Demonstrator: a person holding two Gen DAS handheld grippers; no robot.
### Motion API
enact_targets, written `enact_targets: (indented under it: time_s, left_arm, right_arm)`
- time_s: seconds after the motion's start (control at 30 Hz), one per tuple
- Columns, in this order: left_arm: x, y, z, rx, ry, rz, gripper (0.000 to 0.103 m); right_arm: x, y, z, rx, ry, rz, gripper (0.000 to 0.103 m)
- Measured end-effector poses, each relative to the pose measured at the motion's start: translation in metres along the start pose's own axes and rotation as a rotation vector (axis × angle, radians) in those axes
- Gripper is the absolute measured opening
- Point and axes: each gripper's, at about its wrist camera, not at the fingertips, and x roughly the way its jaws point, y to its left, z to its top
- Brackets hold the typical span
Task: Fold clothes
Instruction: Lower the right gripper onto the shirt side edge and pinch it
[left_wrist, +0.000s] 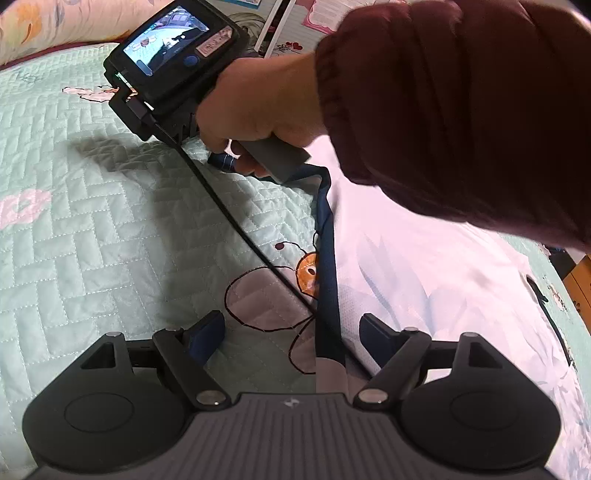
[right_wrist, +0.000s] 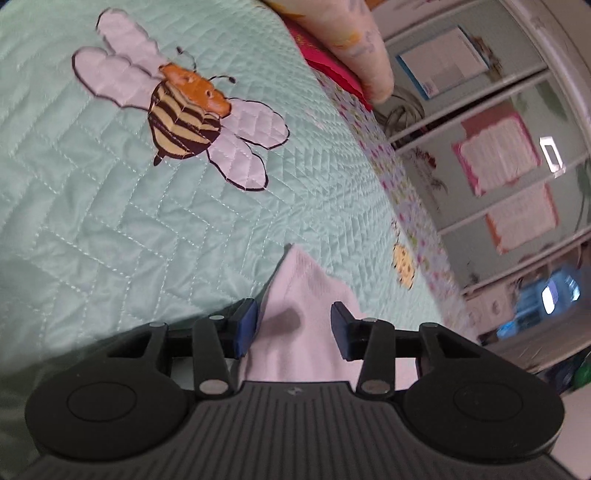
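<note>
A white garment (left_wrist: 424, 266) with navy trim (left_wrist: 327, 258) lies flat on a mint quilted bedspread (left_wrist: 92, 240). My left gripper (left_wrist: 291, 332) is open, its jaws wide apart straddling the navy edge of the garment. In the left wrist view the person's hand (left_wrist: 258, 107) holds the right gripper's body at the garment's far corner. My right gripper (right_wrist: 293, 325) is open, with a white corner of the garment (right_wrist: 306, 295) lying between its blue pads (right_wrist: 245, 325), not pinched.
A black cable (left_wrist: 236, 225) runs across the bedspread from the right gripper. A bee print (right_wrist: 184, 122) decorates the quilt. A pillow (right_wrist: 343, 40) lies at the bed's head. The bed edge (right_wrist: 413, 229) and a wall with papers (right_wrist: 498, 155) are to the right.
</note>
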Motion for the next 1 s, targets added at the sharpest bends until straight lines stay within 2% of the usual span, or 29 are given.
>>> enact_targets:
  time_s: [0.13,0.2,0.23,0.27,0.33,0.47,0.53,0.63,0.7,0.77,0.87,1.0]
  left_arm:
    - [0.0,0.0,0.002,-0.011,0.003,0.0,0.083]
    - [-0.001,0.001,0.003,-0.026,0.006,-0.002,0.083]
    - [-0.001,0.002,0.004,-0.034,0.007,-0.003,0.083]
    - [-0.001,0.002,0.004,-0.041,0.008,-0.005,0.083]
    - [-0.001,0.004,0.006,-0.06,0.009,-0.008,0.083]
    - [-0.003,0.006,0.006,-0.097,0.008,-0.012,0.083]
    - [-0.003,0.004,0.006,-0.091,0.008,-0.004,0.083]
    - [-0.003,-0.001,0.006,-0.086,0.008,0.015,0.083]
    - [-0.004,0.0,0.007,-0.113,0.005,0.025,0.083]
    - [-0.005,0.001,0.009,-0.156,0.002,0.037,0.083]
    - [-0.006,0.002,0.015,-0.204,0.001,0.062,0.083]
    - [-0.003,-0.004,0.024,-0.209,-0.006,0.083,0.083]
  right_arm:
    - [0.004,0.004,0.006,-0.002,0.024,-0.013,0.042]
    - [0.005,0.008,0.006,-0.018,0.026,-0.002,0.025]
    - [0.006,0.011,0.006,-0.033,0.026,0.001,0.007]
    - [0.008,0.014,0.006,-0.047,0.025,0.004,0.002]
    - [0.009,0.013,0.005,-0.039,0.023,0.026,0.002]
    - [0.008,-0.015,0.004,0.111,0.019,0.124,0.002]
    - [0.01,-0.041,0.0,0.224,0.012,0.224,0.0]
    - [0.014,-0.095,-0.015,0.492,-0.014,0.405,0.0]
    - [0.017,-0.129,-0.028,0.643,-0.03,0.482,0.0]
    - [0.025,-0.162,-0.045,0.806,-0.048,0.639,0.0]
    - [0.033,-0.197,-0.069,0.948,-0.055,0.766,0.0]
    - [0.041,-0.231,-0.102,1.097,-0.062,0.906,0.0]
